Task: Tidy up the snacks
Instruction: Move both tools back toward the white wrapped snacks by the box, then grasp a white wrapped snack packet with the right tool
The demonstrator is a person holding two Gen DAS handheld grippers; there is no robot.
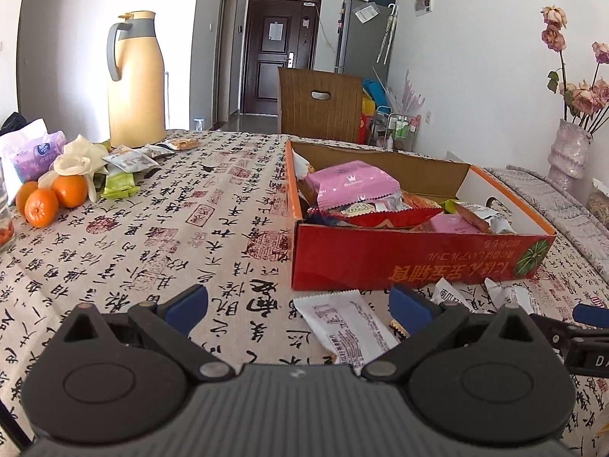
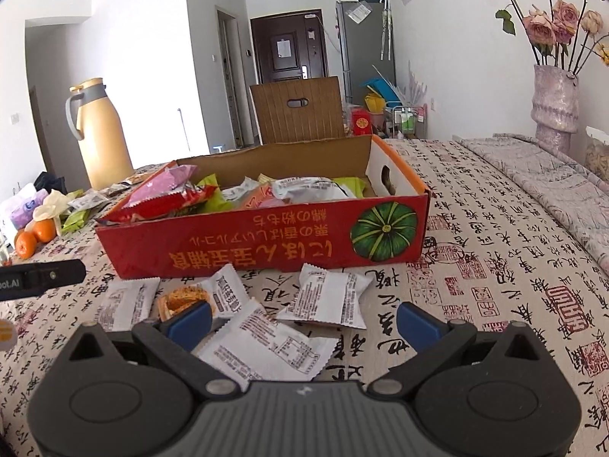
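At the far left of the table, a small group of packets [image 1: 125,163] in green and white wrappers is seen lying unsorted beside the oranges [image 1: 49,198] and the tall, smooth beige thermos jug [image 1: 135,80], so that part is judged not yet done. Nearer, the left gripper [image 1: 298,302] is held wide open and empty above a flat white foil packet [image 1: 342,327] with crimped ends. The red cardboard box [image 2: 266,247], printed and matte, is already heaped with crinkled pink, red, green and silver wrappers, which suggests the task is well past halfway. Just in front of it, several white sachets [image 2: 327,297] are scattered on the calligraphy-printed tablecloth [image 2: 495,266], left to be collected. The right gripper [image 2: 304,323] is likewise spread open, nothing held, over them
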